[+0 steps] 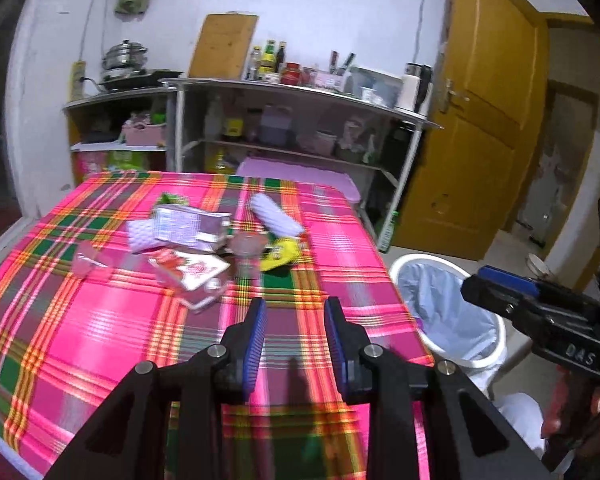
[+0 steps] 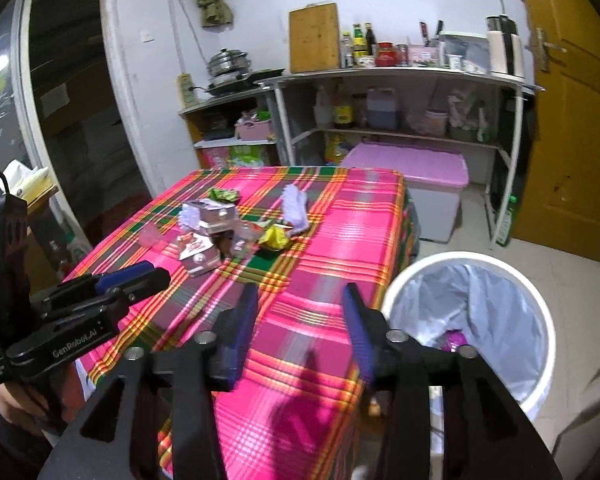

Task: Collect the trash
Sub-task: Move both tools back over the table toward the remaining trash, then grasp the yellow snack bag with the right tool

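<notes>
A heap of trash lies mid-table on the pink plaid cloth (image 1: 100, 340): a red-printed carton (image 1: 192, 272), a purple-white box (image 1: 188, 228), a yellow wrapper (image 1: 280, 254), a white crumpled roll (image 1: 274, 216), a clear cup (image 1: 246, 252) and a green wrapper (image 1: 172, 199). My left gripper (image 1: 296, 308) hovers over the near cloth, open and empty, well short of the heap. My right gripper (image 2: 300, 292) is open and empty above the table's near right corner, beside the white bin (image 2: 460, 256) with its pale liner. A purple scrap (image 2: 454, 340) lies inside the bin.
Metal shelves (image 2: 400, 74) with bottles, a cutting board and a pot stand behind the table. A pink-lidded storage box (image 2: 412, 166) sits on the floor beyond the bin. A yellow door (image 2: 572, 120) is at the right. A doorway opens at the left.
</notes>
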Available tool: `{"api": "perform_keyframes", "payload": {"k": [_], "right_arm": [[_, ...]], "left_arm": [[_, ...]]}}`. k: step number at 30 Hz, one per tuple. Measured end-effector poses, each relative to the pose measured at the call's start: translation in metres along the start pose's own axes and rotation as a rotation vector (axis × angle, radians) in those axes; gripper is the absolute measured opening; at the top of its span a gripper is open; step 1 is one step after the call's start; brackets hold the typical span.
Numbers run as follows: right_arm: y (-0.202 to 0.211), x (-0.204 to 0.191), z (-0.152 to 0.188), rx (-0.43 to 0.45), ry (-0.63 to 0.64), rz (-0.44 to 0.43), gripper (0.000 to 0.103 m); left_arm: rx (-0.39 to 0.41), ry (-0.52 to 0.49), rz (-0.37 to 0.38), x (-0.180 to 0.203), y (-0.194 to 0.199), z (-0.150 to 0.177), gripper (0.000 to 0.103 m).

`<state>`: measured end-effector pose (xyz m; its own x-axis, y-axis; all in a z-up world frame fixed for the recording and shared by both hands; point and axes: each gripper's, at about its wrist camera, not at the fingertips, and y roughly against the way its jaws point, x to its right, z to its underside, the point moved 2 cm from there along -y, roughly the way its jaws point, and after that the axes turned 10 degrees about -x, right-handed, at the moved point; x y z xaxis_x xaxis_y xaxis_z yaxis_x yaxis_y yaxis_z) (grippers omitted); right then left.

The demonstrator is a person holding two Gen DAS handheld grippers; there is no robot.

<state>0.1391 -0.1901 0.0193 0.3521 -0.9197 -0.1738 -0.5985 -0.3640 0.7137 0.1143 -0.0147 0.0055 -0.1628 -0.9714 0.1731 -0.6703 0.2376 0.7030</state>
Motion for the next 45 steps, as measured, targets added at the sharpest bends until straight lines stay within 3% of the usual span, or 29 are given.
{"api": "perform_keyframes", "payload": {"k": [8,13,26,36,38,40,45], "right_arm": [[-0.028,-0.010,-0.009,-0.056,0.045,-0.038,0.054],[-0.046,-0.008,-0.021,-0.079,0.055,-0.050,0.054],[-0.107,-0.002,-0.053,-0.188,0.007,-0.102,0.054],[-0.149,-0.019,-0.073,-0.247,0.002,-0.121,0.054],[-0.158,-0.022,-0.076,-0.256,-0.003,-0.120,0.050],[-0.165,-0.023,-0.078,-0.268,-0.011,-0.118,0.037],[-0.179,-0.025,-0.078,-0.295,-0.027,-0.121,0.016]], "left_arm": [[-0.016,0.080,-0.066,-0.043,-0.006,-0.003,0.030],[-0.025,0.131,-0.063,-0.066,-0.016,-0.011,0.048],[-0.050,0.144,-0.079,-0.089,-0.049,-0.030,0.049],[-0.055,0.180,-0.057,-0.109,-0.063,-0.036,0.049],[-0.058,0.187,-0.052,-0.112,-0.064,-0.035,0.049],[-0.061,0.193,-0.045,-0.114,-0.065,-0.034,0.049],[-0.077,0.211,-0.017,-0.119,-0.072,-0.033,0.049]]}}
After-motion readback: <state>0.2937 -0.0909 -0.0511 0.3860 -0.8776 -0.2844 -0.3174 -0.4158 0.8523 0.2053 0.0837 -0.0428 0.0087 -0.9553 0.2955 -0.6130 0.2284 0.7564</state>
